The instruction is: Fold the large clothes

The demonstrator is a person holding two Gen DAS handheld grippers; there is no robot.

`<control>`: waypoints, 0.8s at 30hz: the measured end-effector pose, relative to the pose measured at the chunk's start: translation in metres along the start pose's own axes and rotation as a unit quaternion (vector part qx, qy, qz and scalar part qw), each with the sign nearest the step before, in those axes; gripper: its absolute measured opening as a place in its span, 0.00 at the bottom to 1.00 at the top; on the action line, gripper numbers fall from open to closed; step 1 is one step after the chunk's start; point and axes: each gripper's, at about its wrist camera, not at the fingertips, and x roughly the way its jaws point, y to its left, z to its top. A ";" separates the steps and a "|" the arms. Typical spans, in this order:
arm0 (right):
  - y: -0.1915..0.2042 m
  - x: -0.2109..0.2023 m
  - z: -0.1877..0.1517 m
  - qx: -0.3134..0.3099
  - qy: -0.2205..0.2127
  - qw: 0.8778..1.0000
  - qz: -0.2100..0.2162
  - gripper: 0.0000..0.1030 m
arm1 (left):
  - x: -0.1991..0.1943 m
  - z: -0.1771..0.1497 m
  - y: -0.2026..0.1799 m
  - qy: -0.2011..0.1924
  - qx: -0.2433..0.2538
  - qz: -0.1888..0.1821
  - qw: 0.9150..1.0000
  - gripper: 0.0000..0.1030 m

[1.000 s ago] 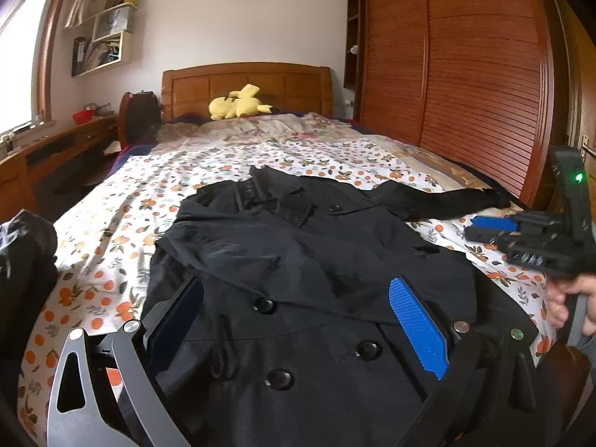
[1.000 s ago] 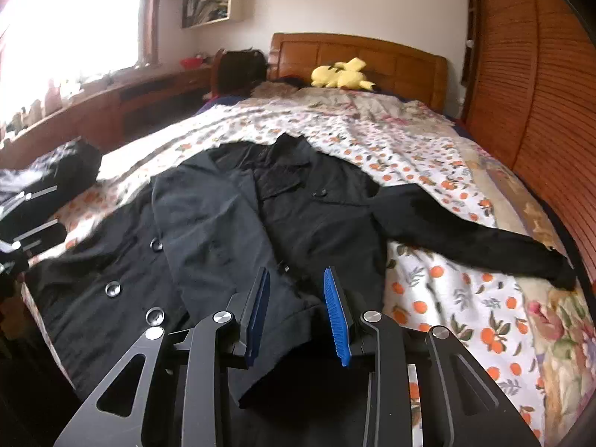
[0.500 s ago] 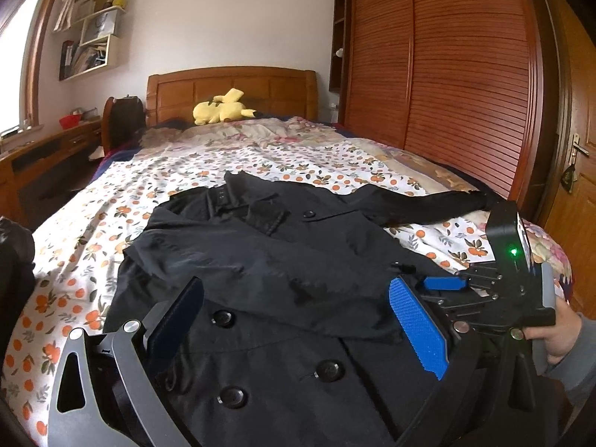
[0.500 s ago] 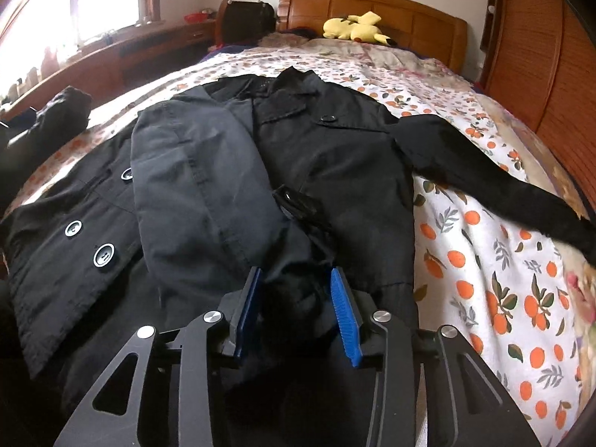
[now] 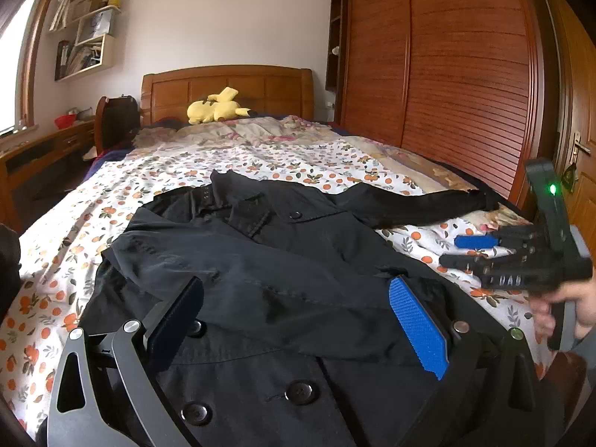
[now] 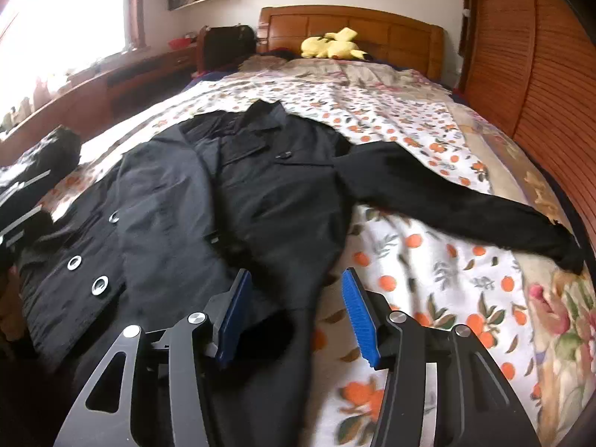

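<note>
One black coat [image 5: 283, 279] lies face up on a bed [image 5: 123, 182], its collar toward the headboard [image 5: 227, 89] at 12 o'clock and its buttoned hem nearest the cameras at 6 o'clock. One sleeve [image 6: 458, 201] stretches out across the orange-print sheet toward 3 o'clock, ending near the slatted wardrobe [image 5: 458, 74]; the other side of the coat is folded inward over the chest.

In the left wrist view, the left tool [image 5: 298, 320] hangs low over the coat's hem with its jaws spread wide, blue pads apart and pressing on nothing. In the same view the right tool [image 5: 465, 251], held in a person's hand [image 5: 566, 305], sits at 3 o'clock beside the coat, over the sheet, a green light glowing on its body. The right wrist view shows that tool's jaws opening, the coat's edge lying between the pads without being pinched.

A yellow plush toy [image 5: 216, 110] rests against the headboard at 12 o'clock. At 10 o'clock stand a dark chair [image 5: 115, 119] and a wooden desk [image 5: 41, 149] under a bright window, with wall shelves [image 5: 85, 44] above. More dark cloth [image 6: 41, 171] sits at the bed's edge at 9 o'clock in the right wrist view.
</note>
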 end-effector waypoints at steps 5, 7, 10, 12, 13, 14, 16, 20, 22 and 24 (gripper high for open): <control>-0.032 0.013 0.012 0.029 0.004 1.000 -0.008 0.48 | 0.004 -0.002 -0.005 0.003 0.006 -0.001 1.000 0.98; -0.046 0.023 0.017 0.040 0.009 0.999 -0.015 0.49 | 0.006 -0.003 -0.006 0.004 0.007 -0.001 1.000 0.98; -0.065 0.036 0.022 0.055 0.014 0.998 -0.027 0.56 | 0.008 -0.004 -0.007 0.006 0.006 -0.002 1.000 0.98; -0.080 0.048 0.026 0.068 0.020 0.997 -0.033 0.56 | 0.009 -0.004 -0.007 0.006 0.005 -0.004 1.000 0.98; -0.086 0.053 0.027 0.074 0.023 0.996 -0.034 0.57 | 0.009 -0.004 -0.007 0.007 0.006 -0.004 1.000 0.98; -0.093 0.059 0.028 0.081 0.027 0.996 -0.035 0.57 | 0.010 -0.004 -0.007 0.007 0.006 -0.004 1.000 0.98; -0.104 0.068 0.029 0.093 0.033 0.994 -0.036 0.57 | 0.011 -0.003 -0.008 0.007 0.007 -0.005 1.000 0.98; -0.131 0.087 0.031 0.130 0.043 0.990 -0.036 0.62 | 0.015 -0.003 -0.010 0.010 0.009 -0.008 1.000 0.98; -0.143 0.092 0.031 0.150 0.045 0.987 -0.043 0.70 | 0.016 -0.003 -0.011 0.012 0.010 -0.010 1.000 0.98; -0.154 0.096 0.032 0.172 0.047 0.983 -0.044 0.71 | 0.016 -0.003 -0.012 0.012 0.011 -0.012 1.000 0.98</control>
